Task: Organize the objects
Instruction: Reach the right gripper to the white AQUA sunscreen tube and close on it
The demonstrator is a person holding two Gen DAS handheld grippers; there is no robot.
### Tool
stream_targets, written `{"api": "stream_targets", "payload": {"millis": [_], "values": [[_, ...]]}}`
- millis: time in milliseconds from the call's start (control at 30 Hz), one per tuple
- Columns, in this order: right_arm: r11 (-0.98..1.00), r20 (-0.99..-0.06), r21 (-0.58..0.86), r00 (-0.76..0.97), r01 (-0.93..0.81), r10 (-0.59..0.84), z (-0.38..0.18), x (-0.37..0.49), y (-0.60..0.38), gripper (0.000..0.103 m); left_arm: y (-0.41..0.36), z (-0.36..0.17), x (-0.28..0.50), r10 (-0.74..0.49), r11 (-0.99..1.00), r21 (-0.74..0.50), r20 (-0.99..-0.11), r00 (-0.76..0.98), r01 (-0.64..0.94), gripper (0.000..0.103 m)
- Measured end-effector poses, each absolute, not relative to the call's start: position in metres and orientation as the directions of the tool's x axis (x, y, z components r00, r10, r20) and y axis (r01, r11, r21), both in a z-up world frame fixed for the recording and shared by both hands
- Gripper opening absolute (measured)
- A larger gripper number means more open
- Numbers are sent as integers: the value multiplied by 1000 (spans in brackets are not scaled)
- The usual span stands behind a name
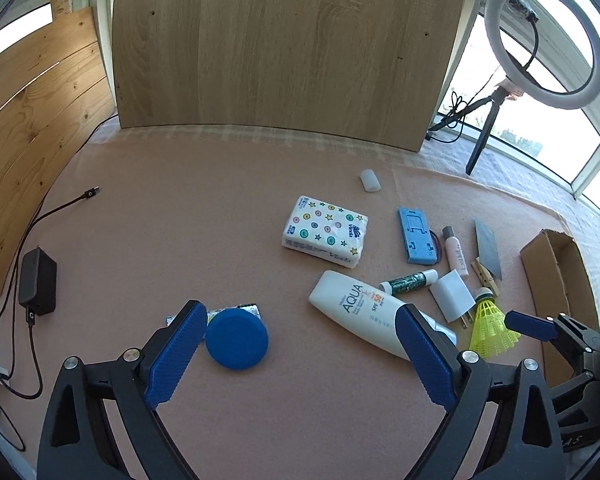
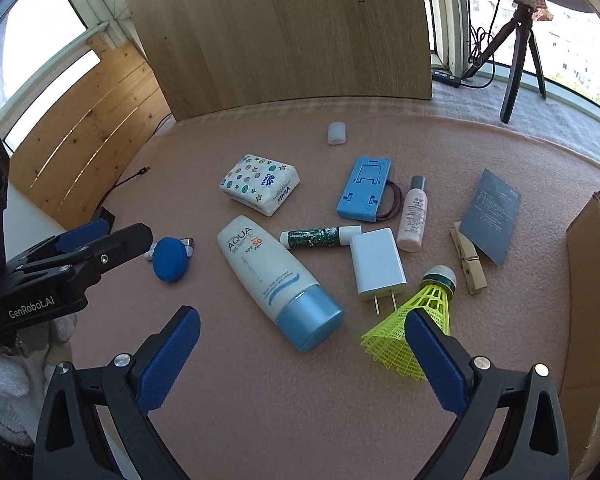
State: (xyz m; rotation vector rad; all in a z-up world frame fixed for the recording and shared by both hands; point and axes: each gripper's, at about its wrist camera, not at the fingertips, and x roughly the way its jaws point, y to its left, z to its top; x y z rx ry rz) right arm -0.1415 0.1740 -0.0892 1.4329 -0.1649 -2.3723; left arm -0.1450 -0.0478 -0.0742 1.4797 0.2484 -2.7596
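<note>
Left wrist view, nearest: left gripper [image 1: 296, 336] hangs over the mat, blue pads wide apart, nothing between them.
Right wrist view, nearest: right gripper [image 2: 302, 340] likewise spread wide and empty; a white-gloved hand [image 2: 4, 376] shows at the lower left edge.
Surface: pink felt-like mat [image 1: 180, 220] over the whole table, a few creases towards the far right.
Near left pad: blue round lid [image 1: 236, 339] lying flat, touching a small foil packet [image 1: 249, 309] behind it.
Near centre: white AQUA sunscreen bottle [image 2: 266, 276] on its side, blue cap towards the camera.
Near right pad: yellow shuttlecock [image 2: 412, 328] on its side, skirt partly behind the right pad.
Beside it: white plug charger [image 2: 376, 264], prongs pointing at the camera; wooden clothespin [image 2: 468, 260] just right.
Middle: green lip balm tube [image 2: 320, 237] touching the charger's corner; small pink bottle [image 2: 413, 216]; grey card [image 2: 490, 216] overlapping the clothespin's end.
Further: blue plastic stand [image 2: 364, 194] with a hair tie [image 2: 394, 200] at its edge; tissue pack [image 2: 260, 188] with star print.
Far: small white cap [image 2: 337, 133], alone on the mat.
Right edge: open cardboard box [image 2: 592, 280].
Left edge: black power adapter [image 1: 38, 282] with cable.
Room: oak-look board [image 1: 288, 48] upright behind the mat, pine planks [image 1: 36, 112] at left, ring light [image 1: 544, 44] on a tripod at right, bright windows beyond.
</note>
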Motion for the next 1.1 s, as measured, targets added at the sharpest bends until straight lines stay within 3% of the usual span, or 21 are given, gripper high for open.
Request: {"api": "stream_targets", "payload": {"millis": [333, 433, 567, 733, 800, 1100], "values": [[-911, -860, 273, -346, 310, -376, -112, -167, 146, 91, -43, -113, -203, 155, -976, -207, -874, -460, 65, 89], [-903, -865, 282, -321, 324, -385, -119, -174, 140, 82, -39, -124, -215, 169, -976, -212, -886, -433, 55, 84], [-901, -872, 293, -296, 320, -389, -128, -183, 136, 72, -37, -139, -224, 196, -969, -239, -897, -397, 60, 68], [-897, -877, 303, -273, 322, -395, -137, -188, 133, 63, -34, -148, -230, 221, -965, -258, -897, -383, 47, 59], [-894, -880, 308, -261, 324, -398, -140, -189, 132, 54, -33, -151, -230, 231, -964, -263, -899, -371, 39, 50], [-879, -871, 354, -229, 321, -435, -144, -185, 133, 48, -23, -152, -228, 235, -967, -254, -899, -369, 3, 46]]}}
